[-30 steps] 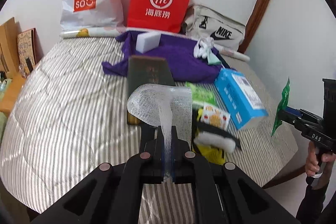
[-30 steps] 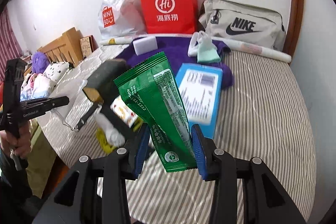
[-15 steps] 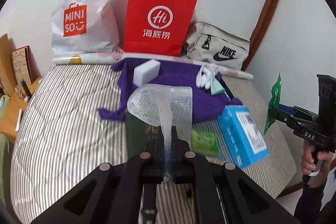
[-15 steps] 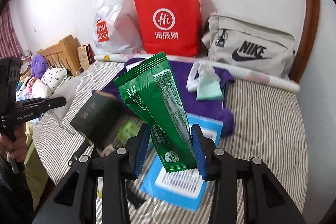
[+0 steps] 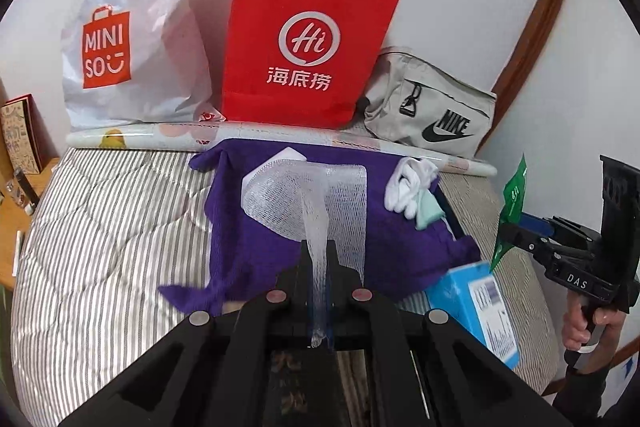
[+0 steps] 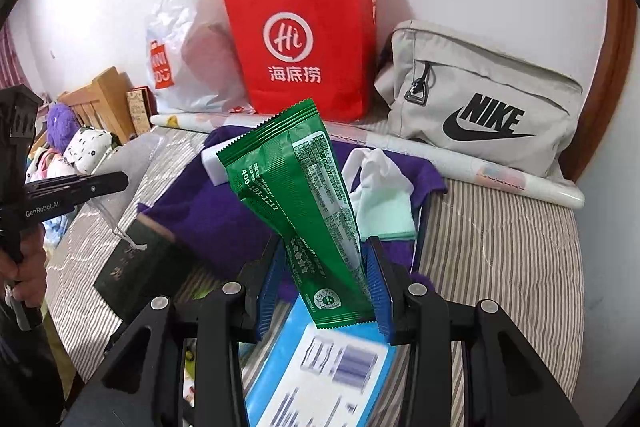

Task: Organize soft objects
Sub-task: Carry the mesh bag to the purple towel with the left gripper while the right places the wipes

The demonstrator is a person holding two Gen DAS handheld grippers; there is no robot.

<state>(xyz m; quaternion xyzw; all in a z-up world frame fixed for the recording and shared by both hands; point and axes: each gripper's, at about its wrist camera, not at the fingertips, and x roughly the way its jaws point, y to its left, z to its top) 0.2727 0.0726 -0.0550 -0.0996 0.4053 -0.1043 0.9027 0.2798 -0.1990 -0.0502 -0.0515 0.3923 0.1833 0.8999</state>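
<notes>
My left gripper [image 5: 318, 283] is shut on a white mesh pouch [image 5: 308, 201], which stands up above the jaws over the purple cloth [image 5: 256, 251]. Between the blue pads of my right gripper [image 6: 324, 291] a green foil packet [image 6: 296, 195] is pinched and leans up to the left. A red paper bag [image 5: 308, 43] [image 6: 304, 39] stands upright at the wall behind the cloth. On the cloth lie a white sponge block [image 6: 214, 163] and a bundle of white and mint socks [image 5: 416, 193] [image 6: 380, 199].
A white Miniso plastic bag [image 5: 136, 27] and a grey Nike bag [image 6: 484, 103] flank the red bag. A rolled sheet [image 5: 280, 139] lies along the wall. A blue box [image 6: 316, 367], a dark book [image 6: 136, 263] and the striped mattress [image 5: 100, 247] are below. A wooden headboard [image 6: 104, 99] is far left.
Both grippers have moved toward the wall with their loads and risen a little. The bags look larger, and the book and blue box have slid down the frames.
</notes>
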